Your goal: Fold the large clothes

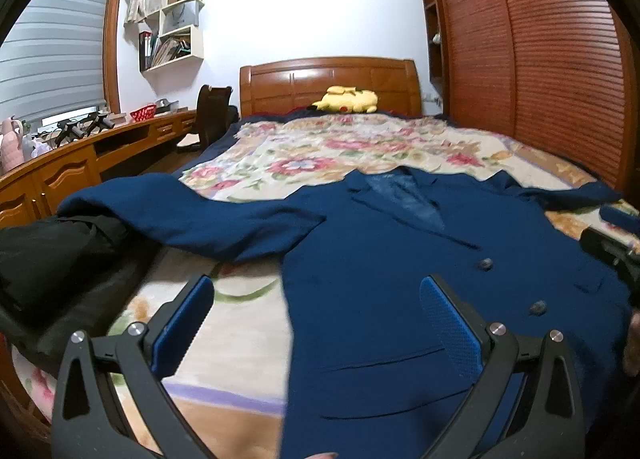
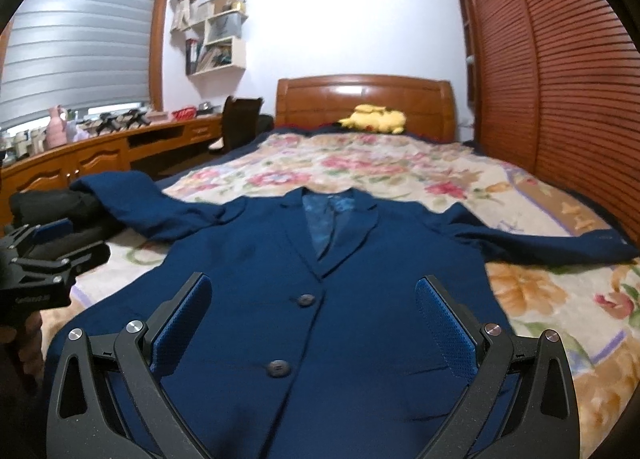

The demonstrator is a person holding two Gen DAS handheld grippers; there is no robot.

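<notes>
Lying face up on the floral bedspread [image 2: 400, 175], the navy blazer [image 2: 320, 319] points its collar toward the headboard [image 2: 364, 99], hem toward us, sleeves spread sideways. We hold the left gripper [image 1: 316, 311] and right gripper [image 2: 314, 311] above it, both spread wide and grasping nothing. A black garment [image 1: 60, 259] sits under the left sleeve's end; a yellow plush [image 1: 348, 99] rests by the headboard.
</notes>
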